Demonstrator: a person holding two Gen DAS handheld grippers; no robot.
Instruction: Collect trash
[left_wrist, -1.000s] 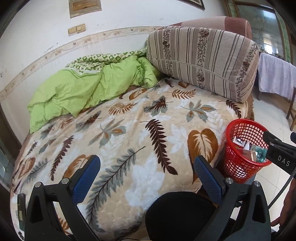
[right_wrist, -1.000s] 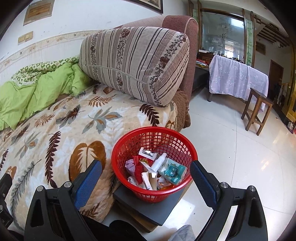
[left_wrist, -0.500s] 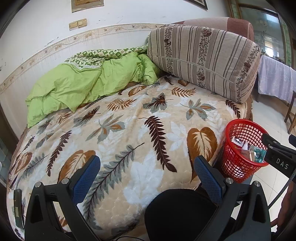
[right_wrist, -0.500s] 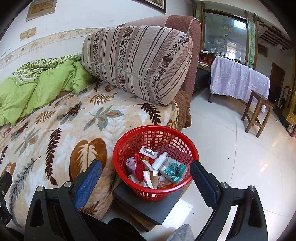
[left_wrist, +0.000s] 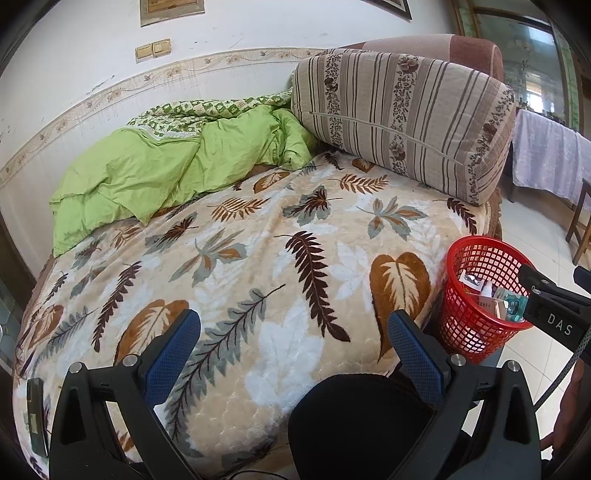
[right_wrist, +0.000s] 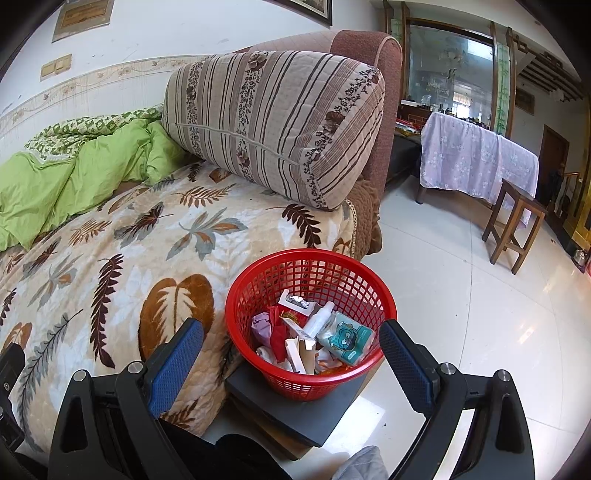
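Both tongs are spread and empty, the left tongs (left_wrist: 293, 341) held over the leaf-patterned bed (left_wrist: 258, 258) and the right tongs (right_wrist: 291, 352) over the red basket (right_wrist: 311, 363), which stands on a dark block (right_wrist: 295, 413) just beside the bed, probably so trash can be dropped straight in. The right view shows the trash (right_wrist: 314, 338) (wrappers, a small bottle, a tissue pack) inside the basket. The left view alone shows the bed's near corner, where a dark flat object (left_wrist: 37, 417) lies, too blurred to identify.

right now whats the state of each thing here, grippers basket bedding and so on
left gripper: open, holding nothing
right gripper: open, holding nothing
red basket: upright on a dark platform, partly filled with trash
leaf blanket: spread flat over the bed
green quilt: crumpled against the wall
striped cushion: leaning on the brown armrest
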